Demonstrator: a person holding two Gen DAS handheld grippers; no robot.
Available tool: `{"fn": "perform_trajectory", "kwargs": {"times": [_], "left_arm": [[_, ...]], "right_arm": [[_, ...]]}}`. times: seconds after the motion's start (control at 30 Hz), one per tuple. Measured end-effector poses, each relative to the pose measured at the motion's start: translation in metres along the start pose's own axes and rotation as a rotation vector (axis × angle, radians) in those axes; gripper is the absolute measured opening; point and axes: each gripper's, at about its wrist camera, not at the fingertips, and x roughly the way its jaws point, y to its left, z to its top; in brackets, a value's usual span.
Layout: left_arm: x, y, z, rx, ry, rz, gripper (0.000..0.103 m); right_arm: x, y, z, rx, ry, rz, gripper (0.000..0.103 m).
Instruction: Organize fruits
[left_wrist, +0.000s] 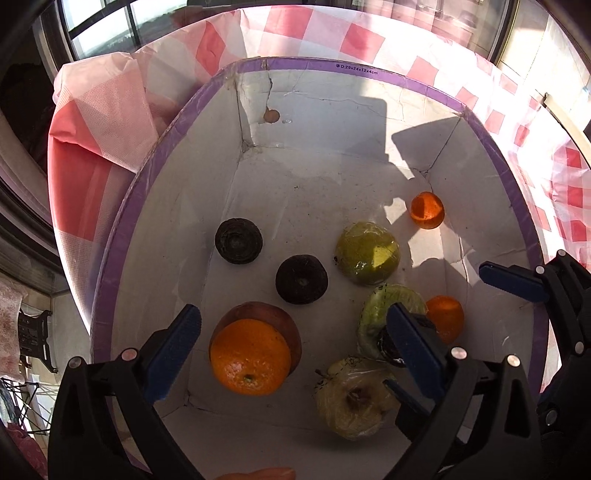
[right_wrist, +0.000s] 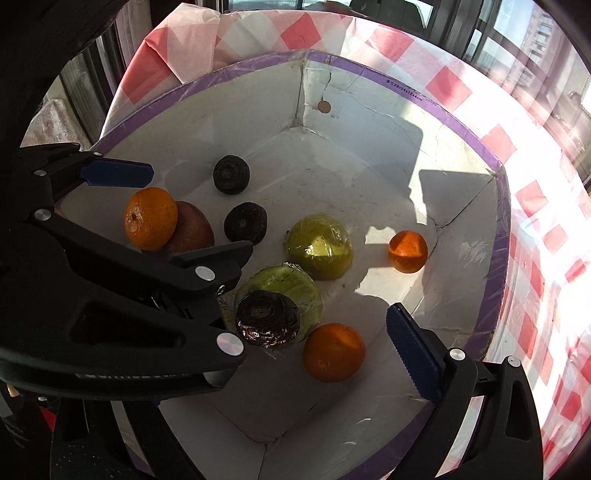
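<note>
A white cardboard box with a purple rim (left_wrist: 354, 70) holds the fruits; it also shows in the right wrist view (right_wrist: 461, 125). My left gripper (left_wrist: 295, 343) is open above the box, its jaws either side of a large orange (left_wrist: 250, 356) that leans on a brown apple (left_wrist: 273, 314). My right gripper (right_wrist: 321, 354) is open over a dark round fruit (right_wrist: 267, 319) and an orange (right_wrist: 334, 352); its left finger is hidden behind the left gripper's body. Wrapped green fruits (left_wrist: 367, 253) (right_wrist: 319, 245), a pale wrapped apple (left_wrist: 354, 398) and two more dark fruits (left_wrist: 239, 240) (left_wrist: 301, 279) lie on the box floor.
A small orange (left_wrist: 427, 210) lies near the box's far right corner, also in the right wrist view (right_wrist: 407, 251). The box stands on a pink and white checked cloth (left_wrist: 332, 29). Windows (right_wrist: 535, 48) lie beyond the table. Strong sunlight and shadows cross the box.
</note>
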Motion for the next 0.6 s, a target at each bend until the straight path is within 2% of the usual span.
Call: {"fn": "perform_trajectory", "kwargs": {"times": [0.27,0.6], "left_arm": [[-0.0043,0.0019,-0.0071,-0.016,-0.031,0.016,0.101],[-0.0032,0.0049,-0.0063,-0.029,-0.033,0.014,0.100]], "right_arm": [[-0.0004,0.0002,0.0008,0.005,-0.006,0.010,0.096],[-0.0005,0.0003,0.0015,0.005,-0.007,0.011,0.096]]}}
